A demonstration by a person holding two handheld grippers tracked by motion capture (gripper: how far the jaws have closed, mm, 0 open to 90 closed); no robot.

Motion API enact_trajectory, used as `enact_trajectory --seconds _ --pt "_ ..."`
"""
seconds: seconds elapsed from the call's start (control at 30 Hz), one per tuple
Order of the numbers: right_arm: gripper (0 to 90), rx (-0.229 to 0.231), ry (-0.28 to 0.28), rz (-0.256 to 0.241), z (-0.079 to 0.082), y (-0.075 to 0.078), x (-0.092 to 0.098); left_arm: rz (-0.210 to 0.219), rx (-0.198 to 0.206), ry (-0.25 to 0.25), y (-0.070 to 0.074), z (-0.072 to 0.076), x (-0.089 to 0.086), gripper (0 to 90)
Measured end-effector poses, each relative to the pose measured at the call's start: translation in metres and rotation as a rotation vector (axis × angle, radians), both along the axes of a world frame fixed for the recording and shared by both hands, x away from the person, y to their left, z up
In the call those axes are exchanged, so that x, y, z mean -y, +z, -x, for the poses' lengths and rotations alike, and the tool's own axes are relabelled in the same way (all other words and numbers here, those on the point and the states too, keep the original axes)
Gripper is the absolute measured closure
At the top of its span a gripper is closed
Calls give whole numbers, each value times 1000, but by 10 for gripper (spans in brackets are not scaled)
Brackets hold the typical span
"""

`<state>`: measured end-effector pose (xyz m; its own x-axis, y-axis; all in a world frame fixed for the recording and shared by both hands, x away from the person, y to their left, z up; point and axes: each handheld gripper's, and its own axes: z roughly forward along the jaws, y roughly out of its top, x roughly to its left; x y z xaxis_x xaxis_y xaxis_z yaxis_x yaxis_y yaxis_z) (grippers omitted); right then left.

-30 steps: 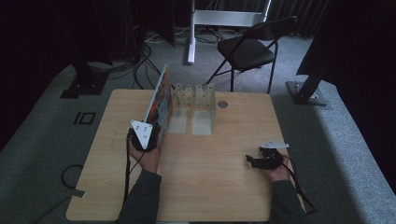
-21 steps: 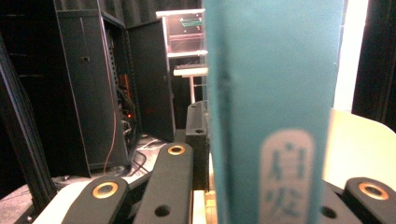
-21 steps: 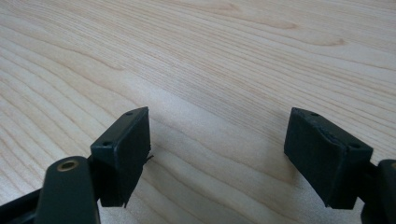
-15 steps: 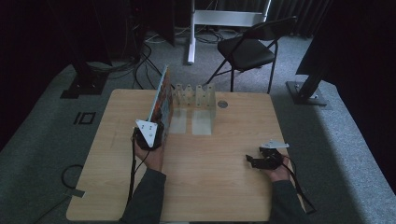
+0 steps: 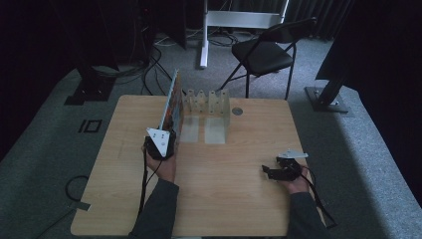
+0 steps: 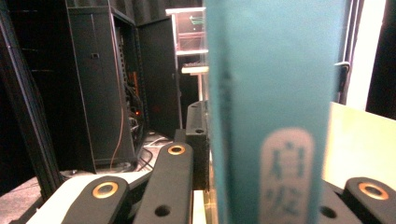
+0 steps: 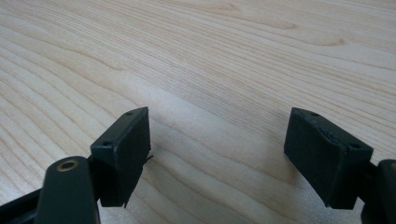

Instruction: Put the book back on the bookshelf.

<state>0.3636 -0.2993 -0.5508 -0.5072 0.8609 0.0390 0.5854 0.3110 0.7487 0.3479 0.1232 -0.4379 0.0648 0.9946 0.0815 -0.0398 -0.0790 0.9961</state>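
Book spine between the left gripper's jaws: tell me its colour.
Teal, with a pale grey label; the book spine shows best in the left gripper view.

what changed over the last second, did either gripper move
The left gripper, shut on the upright book, crept slightly forward toward the clear rack; the book barely shifted and stays standing at the rack's left end. The right gripper kept resting open on the table.

My left tongs (image 5: 160, 143) sit left of the counter's middle, forearm reaching up from the near edge, jaws clamped. My right tongs (image 5: 281, 171) rest low near the right edge, jaws spread wide and empty, pointing left across the counter.
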Motion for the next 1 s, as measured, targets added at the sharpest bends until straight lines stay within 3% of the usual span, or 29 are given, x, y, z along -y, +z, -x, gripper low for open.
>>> enact_trajectory --seconds 1.0 --pt "222 0 2 1 0 0 0 -7 7 8 -2 -5 3 797"
